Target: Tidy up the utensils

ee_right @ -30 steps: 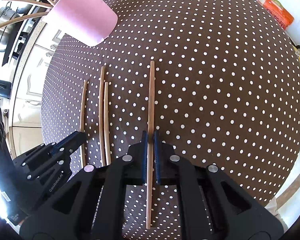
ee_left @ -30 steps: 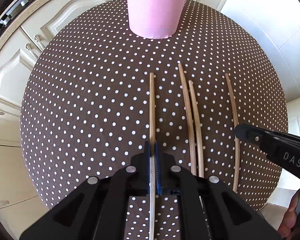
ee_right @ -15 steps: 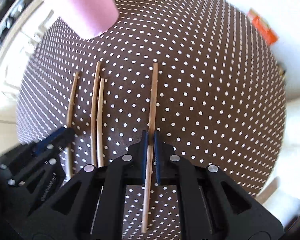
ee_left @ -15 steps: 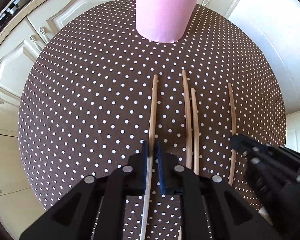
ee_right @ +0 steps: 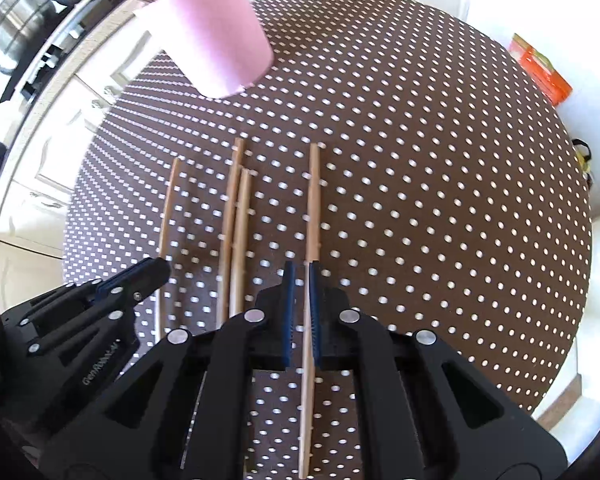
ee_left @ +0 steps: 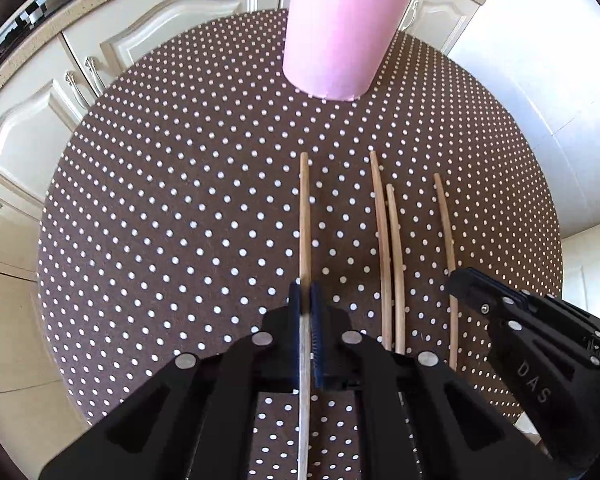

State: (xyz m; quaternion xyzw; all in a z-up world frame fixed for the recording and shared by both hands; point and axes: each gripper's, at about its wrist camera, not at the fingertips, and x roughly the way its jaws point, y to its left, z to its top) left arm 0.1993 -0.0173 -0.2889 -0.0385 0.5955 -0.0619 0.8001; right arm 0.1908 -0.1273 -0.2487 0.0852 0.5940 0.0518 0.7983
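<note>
Four chopsticks (ee_left: 387,264) on dotted tablecloth (ee_left: 172,208), pink cup (ee_left: 336,36) (holding more)

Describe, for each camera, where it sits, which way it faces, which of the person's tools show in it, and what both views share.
Left wrist view: sits on the left tool, facing steeply down at the dotted table; this tool clamps the leftmost chopstick, and the right tool shows at the right edge.
Right wrist view: sits on the right tool, also facing down; it clamps the rightmost chopstick, and the left tool shows at lower left.
Shared: the pink cup, the middle pair of chopsticks, both held chopsticks, both tools, the table.
</note>
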